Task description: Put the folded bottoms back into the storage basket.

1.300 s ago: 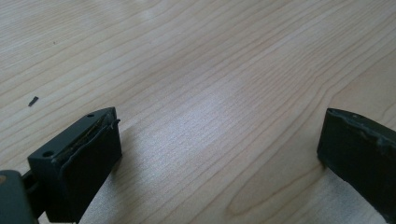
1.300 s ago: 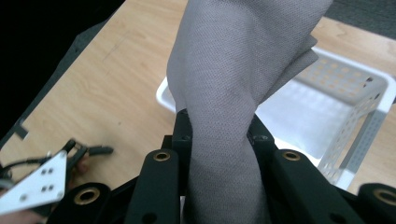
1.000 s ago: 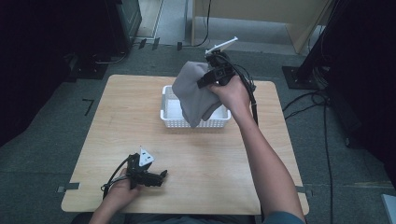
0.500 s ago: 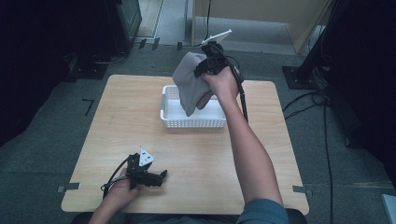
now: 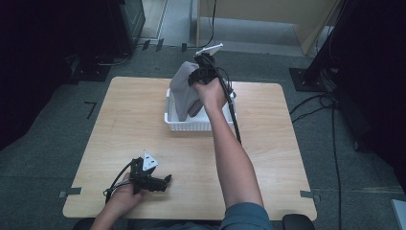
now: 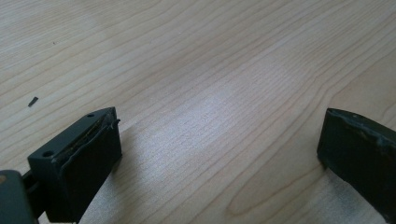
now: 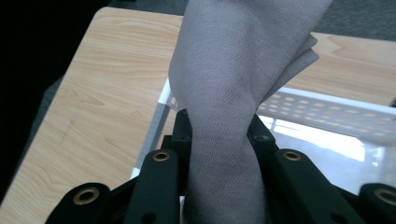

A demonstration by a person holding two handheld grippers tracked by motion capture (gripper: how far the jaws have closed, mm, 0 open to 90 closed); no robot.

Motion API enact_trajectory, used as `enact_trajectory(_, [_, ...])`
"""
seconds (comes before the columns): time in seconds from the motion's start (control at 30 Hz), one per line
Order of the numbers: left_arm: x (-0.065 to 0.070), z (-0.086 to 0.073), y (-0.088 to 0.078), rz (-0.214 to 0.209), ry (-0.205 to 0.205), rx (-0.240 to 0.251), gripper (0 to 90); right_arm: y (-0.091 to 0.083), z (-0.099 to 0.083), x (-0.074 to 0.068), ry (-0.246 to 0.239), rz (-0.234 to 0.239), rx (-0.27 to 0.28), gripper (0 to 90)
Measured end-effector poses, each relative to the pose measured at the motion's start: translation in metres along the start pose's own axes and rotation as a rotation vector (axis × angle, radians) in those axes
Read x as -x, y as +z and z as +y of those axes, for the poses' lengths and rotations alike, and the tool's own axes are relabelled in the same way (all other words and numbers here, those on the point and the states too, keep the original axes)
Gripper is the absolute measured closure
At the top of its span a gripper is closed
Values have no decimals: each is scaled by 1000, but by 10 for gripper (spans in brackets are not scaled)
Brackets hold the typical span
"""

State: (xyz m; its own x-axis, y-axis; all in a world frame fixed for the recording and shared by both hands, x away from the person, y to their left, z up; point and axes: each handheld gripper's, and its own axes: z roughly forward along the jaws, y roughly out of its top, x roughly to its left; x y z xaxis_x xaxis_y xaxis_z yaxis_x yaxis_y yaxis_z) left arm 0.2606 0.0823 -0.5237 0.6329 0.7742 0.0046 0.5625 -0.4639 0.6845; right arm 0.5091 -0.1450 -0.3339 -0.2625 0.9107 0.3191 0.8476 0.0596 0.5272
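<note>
High view: a light wooden table [image 5: 119, 120] fills the middle of the frame, and a white perforated basket [image 5: 191, 125] stands on it just above centre, toward the far edge. The person's right arm reaches up from the bottom of the frame to the basket, and the right gripper [image 5: 198, 79] sits at the top centre, above the basket's far side, with its black cable [image 5: 233, 120] trailing down along the forearm. A grey cloth [image 5: 183, 93] hangs from that gripper, its lower end dropping into the basket. Right gripper view shows the same cloth [image 7: 233, 93] running up the middle of the frame, pinched between the two black jaws, which are drawn close on it; the basket's white wall [image 7: 327, 116] lies behind at centre right, with bare tabletop at left. At the lower left of the high view the left gripper [image 5: 165, 181] rests on the table in the person's left hand [image 5: 122, 196], pointing toward the right of the frame. Left gripper view shows its jaws standing wide apart over bare wood grain, with nothing between them.
</note>
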Motion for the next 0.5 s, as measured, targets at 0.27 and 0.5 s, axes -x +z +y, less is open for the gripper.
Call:
enact_trajectory(0.27, [0,0,0,1,0,4,0,26,-18,20,70,12,14,711])
enact_trajectory(0.5, [0,0,1,1,4,4,0,34,-36,47,110,3,6,707])
